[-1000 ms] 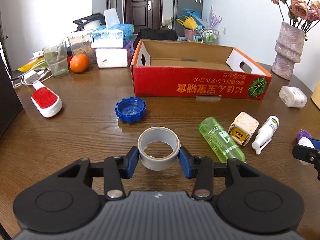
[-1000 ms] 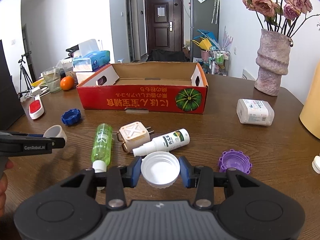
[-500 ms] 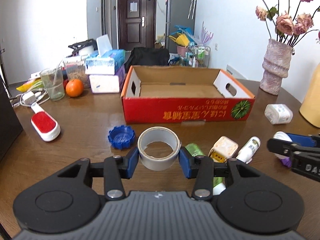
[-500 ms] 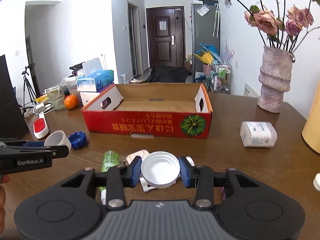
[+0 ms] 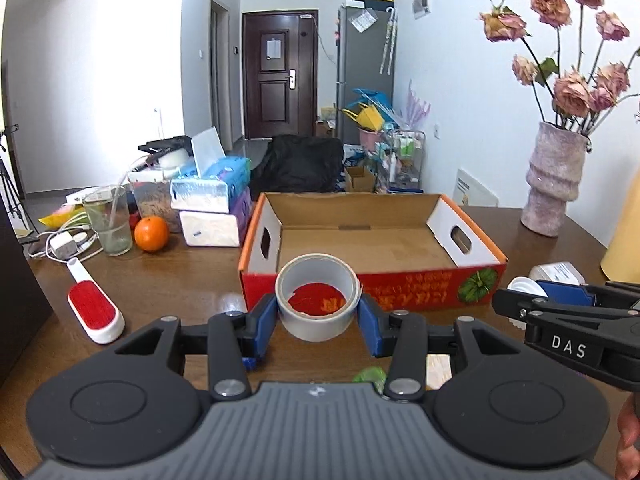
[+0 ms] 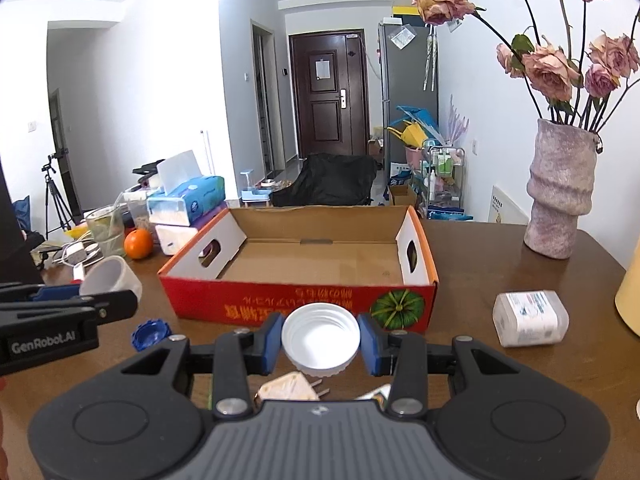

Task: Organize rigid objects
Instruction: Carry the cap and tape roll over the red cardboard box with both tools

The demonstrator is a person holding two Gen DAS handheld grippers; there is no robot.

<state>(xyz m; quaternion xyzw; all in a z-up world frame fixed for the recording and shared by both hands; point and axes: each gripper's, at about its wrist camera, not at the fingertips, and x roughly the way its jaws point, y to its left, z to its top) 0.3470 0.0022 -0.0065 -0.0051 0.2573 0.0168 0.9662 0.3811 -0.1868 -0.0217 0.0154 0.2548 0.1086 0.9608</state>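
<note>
The grey roll of adhesive tape (image 5: 318,297) sits pinched between the blue fingers (image 5: 262,322) of the left gripper (image 5: 319,320), held clear of the worktop just short of the near wall of the red cardboard box (image 5: 404,288) with its open brown floor. The right gripper (image 6: 320,344) is likewise closed on a white ribbed plastic lid (image 6: 320,338), hollow side up, also in front of that box's printed wall. This looks like the carry step: both pieces are picked up and lined up for the box, neither yet over its rim. The next move would call for taking each load over the near wall, lowering it onto bare cardboard, then parting the fingers. Left on the brown wooden worktop (image 6: 500,364) are a blue scalloped cap (image 6: 150,334) and a white rectangular container (image 6: 530,318).
</note>
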